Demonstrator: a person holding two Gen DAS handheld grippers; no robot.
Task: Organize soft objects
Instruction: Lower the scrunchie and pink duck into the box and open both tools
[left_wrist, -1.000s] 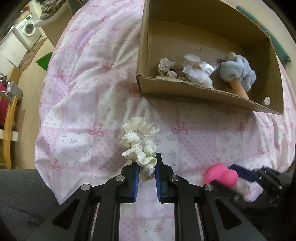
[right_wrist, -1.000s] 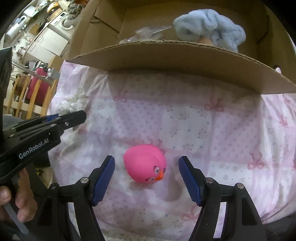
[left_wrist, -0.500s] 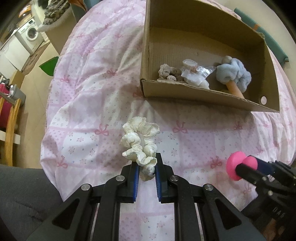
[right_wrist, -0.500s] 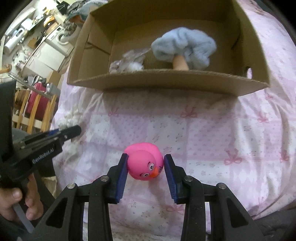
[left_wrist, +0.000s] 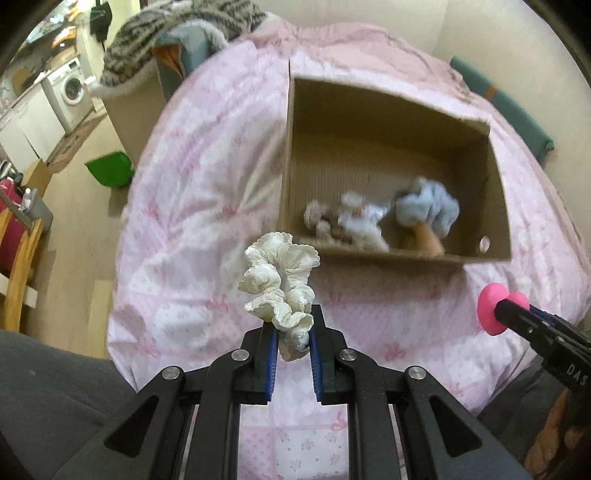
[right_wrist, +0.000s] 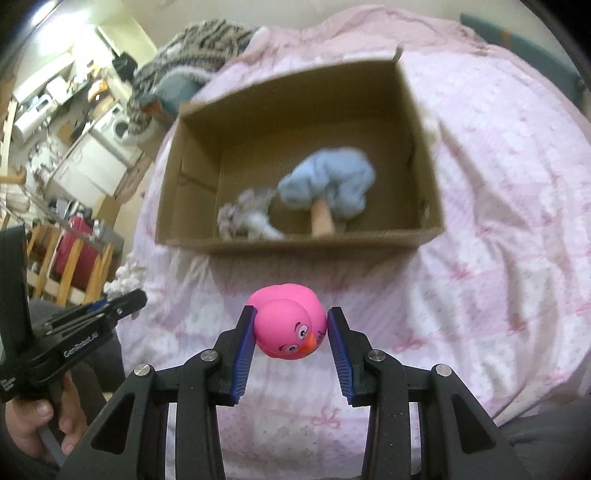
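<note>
My left gripper is shut on a cream ruffled scrunchie and holds it above the pink bedspread, in front of an open cardboard box. My right gripper is shut on a pink rubber duck and holds it in the air before the same box; the duck also shows in the left wrist view. Inside the box lie a light blue scrunchie on a tan handle and a small pale bundle.
The bed's left edge drops to a wooden floor with a green bin. A striped blanket lies behind the box. Wooden chairs and a washing machine stand at the left. My dark-clothed legs are at the bottom.
The right gripper closed on the pink duck and lifted it. Both grippers have risen off the bed with their objects, and the box now sits lower and farther in view.
</note>
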